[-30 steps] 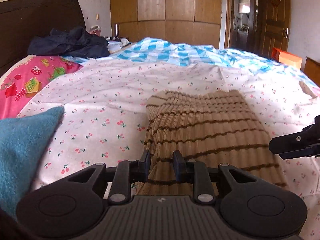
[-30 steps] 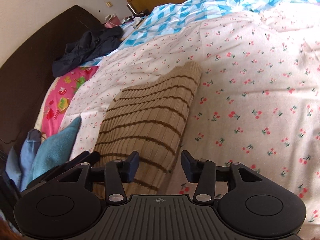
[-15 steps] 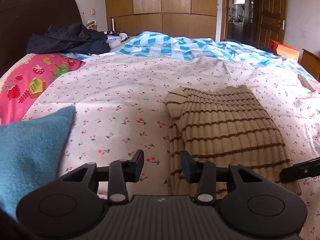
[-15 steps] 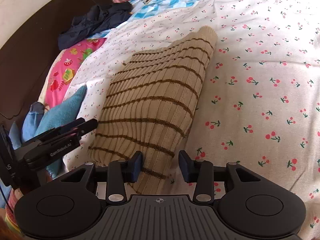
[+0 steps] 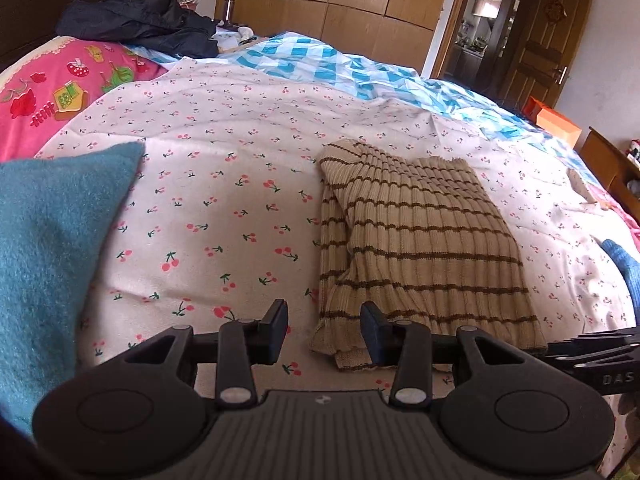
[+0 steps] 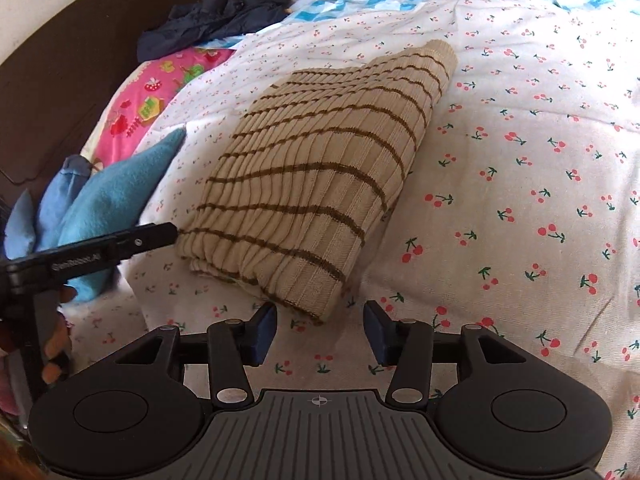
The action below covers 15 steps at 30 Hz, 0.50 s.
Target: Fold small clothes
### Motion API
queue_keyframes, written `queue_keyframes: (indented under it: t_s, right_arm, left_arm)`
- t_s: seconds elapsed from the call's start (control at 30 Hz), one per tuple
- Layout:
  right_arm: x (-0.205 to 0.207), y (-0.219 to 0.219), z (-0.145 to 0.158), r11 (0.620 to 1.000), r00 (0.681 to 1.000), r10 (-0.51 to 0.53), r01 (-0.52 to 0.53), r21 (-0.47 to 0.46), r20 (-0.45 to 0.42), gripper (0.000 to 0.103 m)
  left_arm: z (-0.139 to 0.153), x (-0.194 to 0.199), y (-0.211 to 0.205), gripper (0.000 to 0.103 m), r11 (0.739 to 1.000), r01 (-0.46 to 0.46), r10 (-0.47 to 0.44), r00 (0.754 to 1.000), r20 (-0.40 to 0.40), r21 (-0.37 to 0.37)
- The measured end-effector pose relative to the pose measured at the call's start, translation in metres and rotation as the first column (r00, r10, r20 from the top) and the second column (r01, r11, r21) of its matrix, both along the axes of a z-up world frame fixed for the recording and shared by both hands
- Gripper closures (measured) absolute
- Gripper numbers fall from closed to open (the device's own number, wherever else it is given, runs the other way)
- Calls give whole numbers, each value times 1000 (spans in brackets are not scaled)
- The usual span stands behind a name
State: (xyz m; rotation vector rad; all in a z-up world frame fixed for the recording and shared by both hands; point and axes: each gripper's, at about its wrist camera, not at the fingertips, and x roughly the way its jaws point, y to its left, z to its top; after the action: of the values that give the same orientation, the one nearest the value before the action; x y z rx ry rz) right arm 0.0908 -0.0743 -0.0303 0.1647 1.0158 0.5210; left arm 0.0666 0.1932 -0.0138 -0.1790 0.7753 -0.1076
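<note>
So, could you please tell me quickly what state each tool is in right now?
Left tool: open, holding nothing.
Right tool: open, holding nothing; its jaws have just been opening.

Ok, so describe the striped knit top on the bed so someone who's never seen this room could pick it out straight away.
Start from the white cherry-print sheet covering the near part of the bed. The striped knit top lies folded on that sheet, right of the teal fleece piece in the left wrist view. It is the only beige ribbed item with thin brown stripes; its neighbours are plain teal, dark navy or pink.
</note>
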Motion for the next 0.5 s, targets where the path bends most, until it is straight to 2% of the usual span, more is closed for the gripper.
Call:
queue_keyframes:
  t_s: [0.03,0.07,0.13,0.2,0.27,0.3,0.4,0.5]
  right_arm:
    - [1,0,-2,1000,1000,-16,17,-18,11,64]
    - [3,-1,-4,999,999,-41,42,-29,17,78]
    - [7,-8,-5,996,996,-85,85,-1,-2,91]
    - [7,-16,-1,992,993,-120,120,24,6,93]
    - [4,-22,5,990,990,-137,137,17,36,94]
    - [4,-24,6,990,989,-142,142,13,34,95]
    - [7,-32,-5,987,987,-161,161,-18,2,95]
    - [8,-38,-14,983,982,-183,183,0,-39,95]
  left_arm:
    - [2,-1,-4,57,1000,13,-13,1000,11,0]
    - [3,-2,-8,57,1000,28,-28,999,18,-4]
    - [2,-1,-20,57,998,63,-63,998,15,6]
    - [-5,2,-34,57,993,92,-91,996,-16,70]
    - [-19,7,-49,57,977,106,-92,993,-80,183]
    - [-23,9,-51,57,974,109,-89,991,-102,200]
    - [-23,12,-47,57,979,96,-74,989,-126,181]
    - [-24,8,-44,56,982,92,-68,987,-143,165]
